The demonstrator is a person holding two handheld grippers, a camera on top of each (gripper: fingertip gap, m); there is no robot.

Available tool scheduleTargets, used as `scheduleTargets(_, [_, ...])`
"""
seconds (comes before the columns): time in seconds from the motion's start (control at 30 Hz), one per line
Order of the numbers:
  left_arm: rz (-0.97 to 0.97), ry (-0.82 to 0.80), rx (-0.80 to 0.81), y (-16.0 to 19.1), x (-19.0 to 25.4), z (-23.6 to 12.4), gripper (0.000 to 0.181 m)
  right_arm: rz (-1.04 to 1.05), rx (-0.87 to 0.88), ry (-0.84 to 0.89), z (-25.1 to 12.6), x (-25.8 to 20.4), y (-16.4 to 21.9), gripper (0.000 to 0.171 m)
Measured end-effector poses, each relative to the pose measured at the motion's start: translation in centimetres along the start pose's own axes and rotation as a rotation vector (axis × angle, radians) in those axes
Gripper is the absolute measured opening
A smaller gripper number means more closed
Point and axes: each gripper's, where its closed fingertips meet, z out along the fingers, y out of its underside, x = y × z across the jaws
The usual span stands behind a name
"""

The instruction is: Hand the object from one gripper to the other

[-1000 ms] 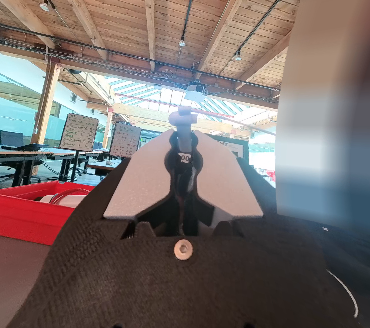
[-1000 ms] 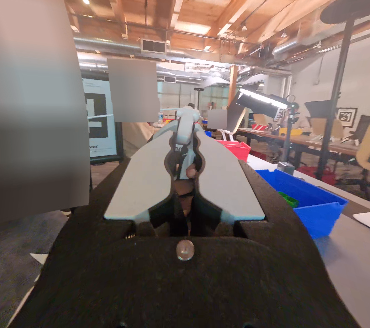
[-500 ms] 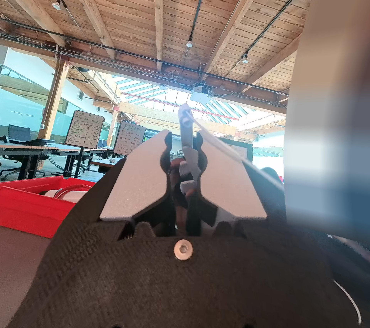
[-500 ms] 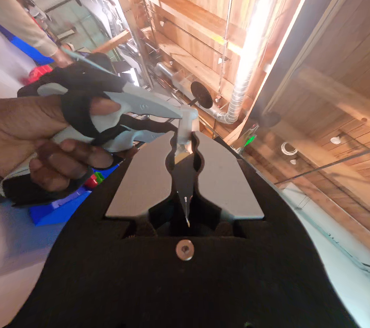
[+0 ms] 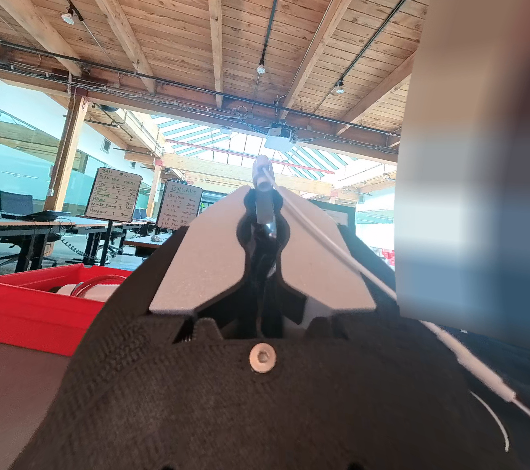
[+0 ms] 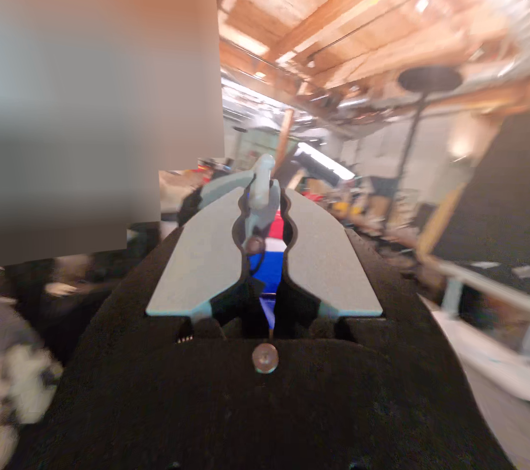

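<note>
In the left wrist view my left gripper (image 5: 262, 198) is shut on a white cable connector (image 5: 261, 183) that sticks up past the fingertips. Its thin white cable (image 5: 329, 252) trails down to the lower right over the right finger. In the blurred right wrist view my right gripper (image 6: 263, 192) stands slightly open around the same white connector (image 6: 262, 180), with a gap on each side. The left gripper's grey finger (image 6: 226, 183) reaches in from the left and holds the connector.
A red bin (image 5: 43, 310) with a coil inside sits at the lower left of the left wrist view. Two whiteboards (image 5: 113, 193) and desks stand behind it. A blue bin (image 6: 269, 264) shows through the right gripper's gap. A white table edge (image 6: 487, 370) lies to the right.
The left gripper has closed on the connector. The right gripper's jaws have opened a little off it, and the right view has swung fast back toward level.
</note>
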Motion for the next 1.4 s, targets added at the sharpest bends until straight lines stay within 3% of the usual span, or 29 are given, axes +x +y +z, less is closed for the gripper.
scheduleTargets(0.13, [0.007, 0.007, -0.009, 0.2, 0.1, 0.1, 0.012, 0.343, 0.024, -0.128, -0.2, 0.1, -0.1, 0.02])
scheduleTargets(0.37, [0.003, 0.018, -0.016, 0.5, 0.3, 0.2, 0.011, 0.365, -0.014, -0.174, 0.1, -0.8, 0.6, 0.012])
scheduleTargets(0.53, [0.0, -0.005, -0.015, 0.5, 0.1, 0.2, 0.014, 0.158, -0.001, -0.106, -0.1, -0.3, 0.3, 0.012])
scheduleTargets(0.77, [-0.072, -0.036, -0.008, 0.8, -1.1, 0.0, 0.022, -0.66, -0.017, 0.252, -0.8, 0.7, -1.3, 0.012])
scheduleTargets(0.9, [-0.115, -0.025, -0.016, 1.3, -1.1, 0.2, 0.025, -0.94, -0.004, 0.406, -1.2, 0.9, -2.2, 0.012])
scheduleTargets(1.23, [-0.074, -0.007, 0.002, 0.5, -0.4, 0.1, 0.027, -1.05, -0.104, 0.327, -0.1, 0.3, 0.3, 0.012])
scheduleTargets(1.4, [-0.056, 0.016, 0.005, 0.5, 0.0, 0.1, 0.013, -1.064, -0.11, 0.32, 0.0, 0.1, 0.6, 0.012])
